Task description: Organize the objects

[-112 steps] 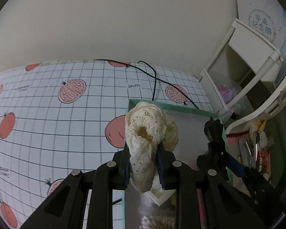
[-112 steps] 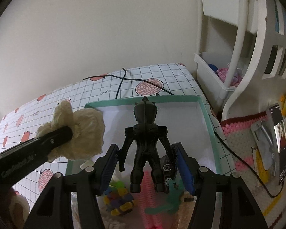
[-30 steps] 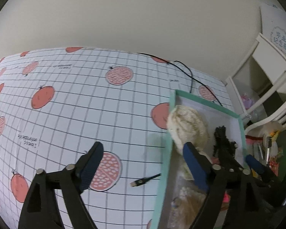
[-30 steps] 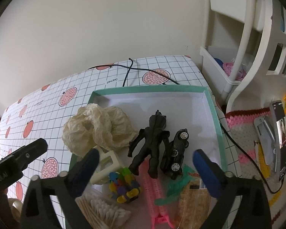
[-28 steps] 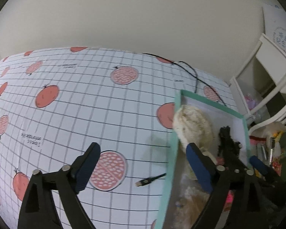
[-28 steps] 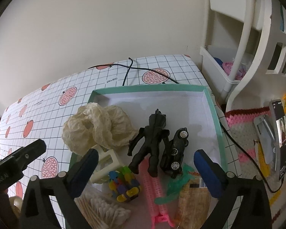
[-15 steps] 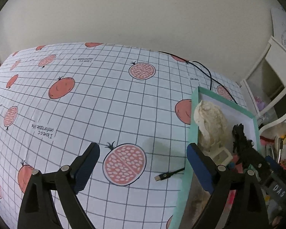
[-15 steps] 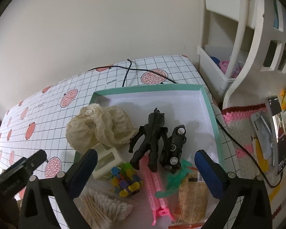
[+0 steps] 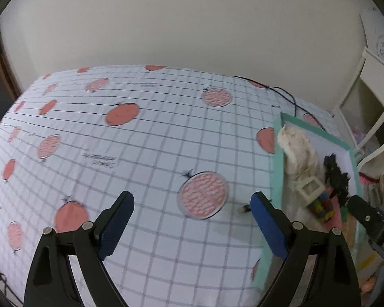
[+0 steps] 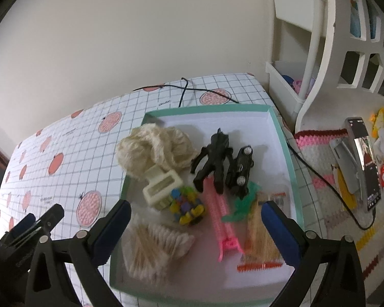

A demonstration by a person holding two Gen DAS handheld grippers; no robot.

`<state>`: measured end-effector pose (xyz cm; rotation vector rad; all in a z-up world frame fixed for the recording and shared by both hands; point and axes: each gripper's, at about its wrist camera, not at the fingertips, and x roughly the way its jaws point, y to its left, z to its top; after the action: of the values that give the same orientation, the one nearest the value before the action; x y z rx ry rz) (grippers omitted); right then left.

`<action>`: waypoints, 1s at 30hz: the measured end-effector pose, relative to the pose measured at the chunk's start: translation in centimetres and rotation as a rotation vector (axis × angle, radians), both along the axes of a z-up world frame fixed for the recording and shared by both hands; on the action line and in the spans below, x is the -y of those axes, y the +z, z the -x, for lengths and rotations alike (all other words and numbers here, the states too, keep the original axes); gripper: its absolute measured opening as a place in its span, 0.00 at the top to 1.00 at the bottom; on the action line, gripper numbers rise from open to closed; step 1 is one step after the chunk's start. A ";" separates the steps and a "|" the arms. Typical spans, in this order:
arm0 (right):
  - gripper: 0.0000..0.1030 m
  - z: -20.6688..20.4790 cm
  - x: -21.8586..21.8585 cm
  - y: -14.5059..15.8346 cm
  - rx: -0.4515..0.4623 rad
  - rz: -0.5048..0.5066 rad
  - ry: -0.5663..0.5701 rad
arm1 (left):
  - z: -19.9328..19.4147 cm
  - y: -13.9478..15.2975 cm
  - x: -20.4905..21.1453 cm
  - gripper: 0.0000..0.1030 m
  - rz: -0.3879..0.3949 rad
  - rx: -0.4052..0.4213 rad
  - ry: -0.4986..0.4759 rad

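Both grippers hang spread wide and empty over a counter (image 9: pixel 146 153) covered in a pomegranate-print grid cloth. The left gripper (image 9: pixel 192 223) is above bare cloth, just left of a green-rimmed tray (image 10: pixel 286 143); the right gripper (image 10: pixel 195 226) is over the tray's near end. Inside the tray lie a cream lace cloth (image 10: pixel 153 151), a black toy figure (image 10: pixel 213 158), a black toy car (image 10: pixel 240 170), a pink comb (image 10: pixel 221 217), a bundle of cotton swabs (image 10: pixel 156 245) and a small white frame (image 10: pixel 160 188).
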<state>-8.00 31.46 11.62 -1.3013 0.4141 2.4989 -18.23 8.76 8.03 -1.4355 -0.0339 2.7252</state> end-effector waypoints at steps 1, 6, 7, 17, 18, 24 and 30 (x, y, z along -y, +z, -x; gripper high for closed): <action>0.00 -0.5 0.4 0.1 -0.002 -0.001 0.004 | -0.5 0.2 0.3 0.10 0.004 -0.004 0.003; 0.00 -2.4 1.7 -0.4 0.020 -0.016 0.029 | -2.7 0.5 1.7 0.10 -0.009 0.001 0.004; 0.00 -2.9 2.0 -0.4 0.018 -0.024 0.035 | -3.2 0.5 1.9 0.10 -0.008 0.006 0.004; 0.00 -7.2 4.3 0.0 0.014 -0.044 0.049 | -7.3 -0.2 3.5 0.10 -0.024 0.056 0.020; 0.00 -7.7 4.6 0.0 0.012 -0.045 0.050 | -7.8 -0.4 3.6 0.10 -0.026 0.060 0.021; 0.00 -10.0 6.1 -1.1 0.026 -0.036 0.070 | -10.4 -1.4 4.3 0.10 -0.042 0.080 0.023; 0.00 -11.7 7.8 -2.2 0.036 -0.051 0.086 | -12.6 -2.3 5.1 0.10 -0.039 0.083 0.028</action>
<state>3.75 23.65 9.44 -1.3697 0.2901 2.5336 -5.64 3.63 5.74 -1.5483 -0.1113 2.6693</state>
